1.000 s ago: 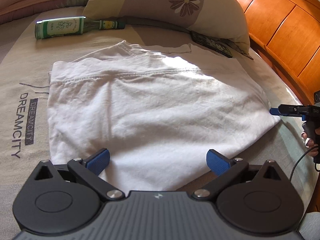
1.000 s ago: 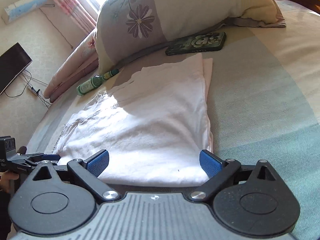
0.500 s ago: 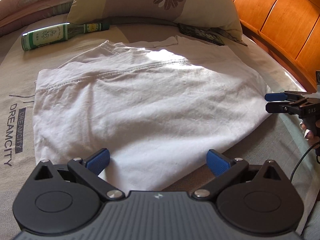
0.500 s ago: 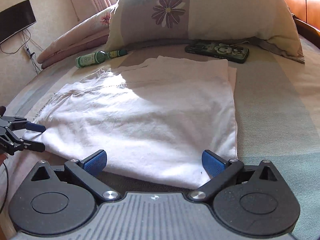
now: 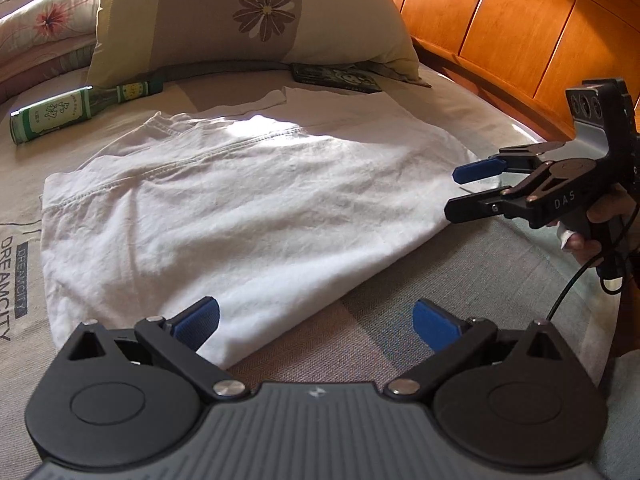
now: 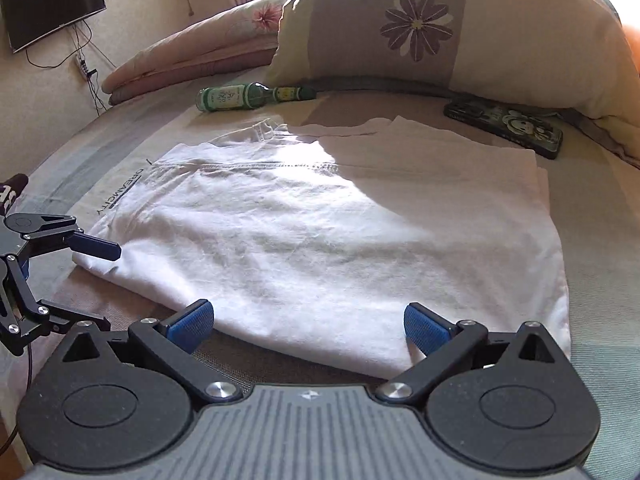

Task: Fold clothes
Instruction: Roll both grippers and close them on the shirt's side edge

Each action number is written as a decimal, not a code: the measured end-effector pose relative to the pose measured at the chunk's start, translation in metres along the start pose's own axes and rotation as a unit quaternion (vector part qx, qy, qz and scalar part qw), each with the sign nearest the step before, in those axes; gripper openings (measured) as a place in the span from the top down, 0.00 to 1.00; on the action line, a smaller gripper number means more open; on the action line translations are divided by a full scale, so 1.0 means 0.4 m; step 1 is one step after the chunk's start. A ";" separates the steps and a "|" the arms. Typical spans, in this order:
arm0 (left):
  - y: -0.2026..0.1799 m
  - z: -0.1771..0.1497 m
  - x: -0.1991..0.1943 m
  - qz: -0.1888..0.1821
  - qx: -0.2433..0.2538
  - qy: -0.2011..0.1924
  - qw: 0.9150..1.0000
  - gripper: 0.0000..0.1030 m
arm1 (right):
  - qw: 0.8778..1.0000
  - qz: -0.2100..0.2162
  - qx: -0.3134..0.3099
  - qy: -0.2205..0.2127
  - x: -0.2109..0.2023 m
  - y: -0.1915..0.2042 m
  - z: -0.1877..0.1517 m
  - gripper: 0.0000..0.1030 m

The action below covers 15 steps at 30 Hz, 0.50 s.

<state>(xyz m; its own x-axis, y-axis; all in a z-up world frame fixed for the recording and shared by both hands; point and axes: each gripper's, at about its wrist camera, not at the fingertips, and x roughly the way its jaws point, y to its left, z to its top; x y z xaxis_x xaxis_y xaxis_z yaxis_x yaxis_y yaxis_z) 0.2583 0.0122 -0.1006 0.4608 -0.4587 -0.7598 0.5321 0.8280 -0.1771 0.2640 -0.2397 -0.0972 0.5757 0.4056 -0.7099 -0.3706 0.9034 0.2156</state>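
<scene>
A white garment point(image 5: 240, 216) lies folded and flat on the bed, also filling the middle of the right wrist view as the white garment point(image 6: 320, 232). My left gripper point(image 5: 316, 322) is open at its near left corner, one blue pad over the cloth edge, nothing held. My right gripper point(image 6: 306, 322) is open at the near edge on the other side, both pads just above the hem. Each gripper shows in the other's view: the right gripper point(image 5: 460, 194) beside the garment's right corner, the left gripper point(image 6: 96, 284) at its left corner.
A green glass bottle point(image 5: 76, 110) lies beyond the garment by a flowered pillow point(image 5: 248, 20). A dark phone case point(image 6: 508, 128) rests under the pillow's edge. An orange wooden headboard point(image 5: 520, 28) runs along the right. A wall screen point(image 6: 52, 4) and cables hang at the far left.
Both grippers have swung around the garment's near corners and drawn closer to each other; the right one now sits higher and nearer in the left wrist view. The garment has not moved.
</scene>
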 end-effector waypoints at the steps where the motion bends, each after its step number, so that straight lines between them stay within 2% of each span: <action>1: 0.004 -0.001 0.016 0.004 -0.009 0.016 1.000 0.01 | 1.000 -0.007 -0.003 0.009 0.009 0.002 -0.007 0.00; 5: 0.038 -0.015 -0.027 0.007 -0.034 0.020 0.999 0.01 | 0.998 -0.039 -0.027 0.029 -0.009 -0.004 -0.041 0.00; 8: 0.057 -0.025 -0.099 0.052 -0.016 0.005 0.999 0.01 | 0.996 -0.075 -0.034 0.036 -0.067 -0.027 -0.066 0.00; 11: 0.048 -0.030 -0.146 0.106 0.037 -0.007 0.994 0.01 | 0.989 -0.125 -0.068 0.028 -0.119 -0.028 -0.081 0.00; 13: 0.013 -0.034 -0.158 0.157 0.109 -0.018 0.981 0.01 | 0.976 -0.173 -0.129 0.021 -0.135 -0.005 -0.084 0.00; 15: -0.030 -0.040 -0.152 0.190 0.180 -0.023 0.965 0.01 | 0.954 -0.219 -0.203 0.014 -0.142 0.025 -0.090 0.00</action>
<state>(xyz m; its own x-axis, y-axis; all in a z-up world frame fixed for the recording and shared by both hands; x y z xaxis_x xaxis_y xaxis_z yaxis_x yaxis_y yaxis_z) 0.2125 0.0356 -0.0623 0.6976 -0.1648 -0.6973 0.5275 0.7766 0.3443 0.2015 -0.2585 -0.0788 0.7228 -0.0076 -0.6910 -0.3542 0.8546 -0.3798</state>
